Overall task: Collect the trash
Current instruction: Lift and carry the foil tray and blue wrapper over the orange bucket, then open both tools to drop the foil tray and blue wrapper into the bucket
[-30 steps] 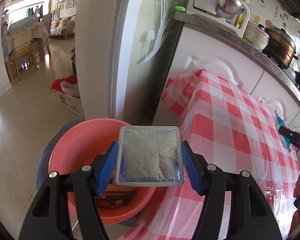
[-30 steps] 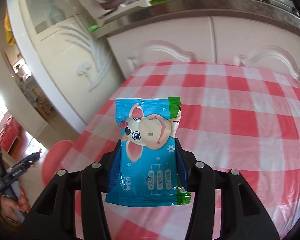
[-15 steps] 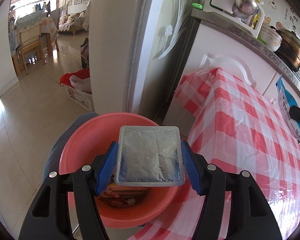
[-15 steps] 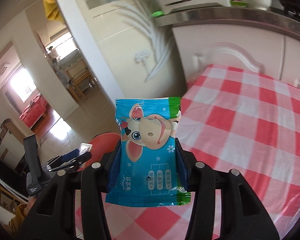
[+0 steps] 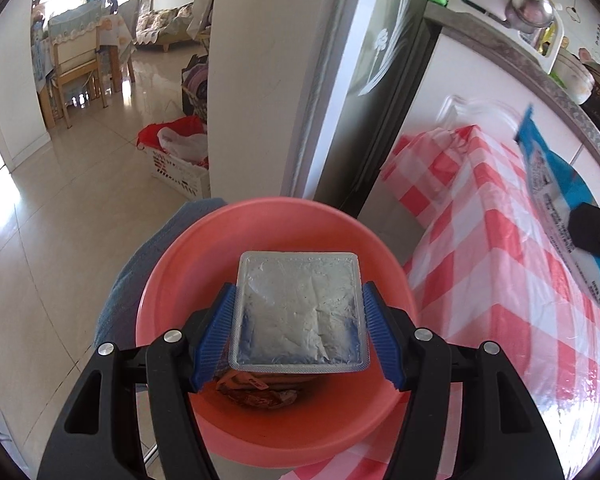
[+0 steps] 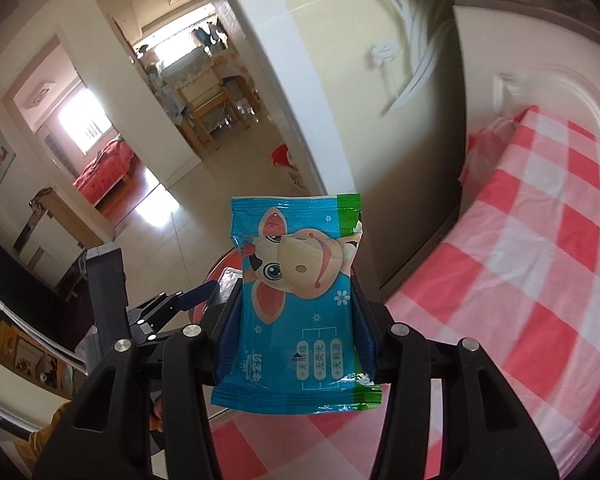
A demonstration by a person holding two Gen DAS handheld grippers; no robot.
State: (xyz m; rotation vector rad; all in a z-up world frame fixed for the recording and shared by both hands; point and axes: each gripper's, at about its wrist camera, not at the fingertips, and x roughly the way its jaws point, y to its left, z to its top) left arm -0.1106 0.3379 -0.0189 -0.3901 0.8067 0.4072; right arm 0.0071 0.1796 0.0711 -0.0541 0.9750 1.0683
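Gripping foil pack (image 5: 300,312) over basin (image 5: 180,272) — crumpled wrapper (image 5: 256,394), perhaps.

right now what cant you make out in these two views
- Left wrist view: the crumpled wrapper in the pink basin, mostly hidden by the silver foil pack.
- Right wrist view: that basin, hidden behind the blue cow packet.
- Left wrist view: packet's print, blurred, cut by the edge.

Left gripper (image 5: 299,336) has its blue pads clamped on a square silver foil packet (image 5: 299,310), right over a round pink plastic basin (image 5: 260,240) with 1 crumpled brown wrapper (image 5: 256,396) inside, beside the red-and-white checked tablecloth (image 5: 500,264).
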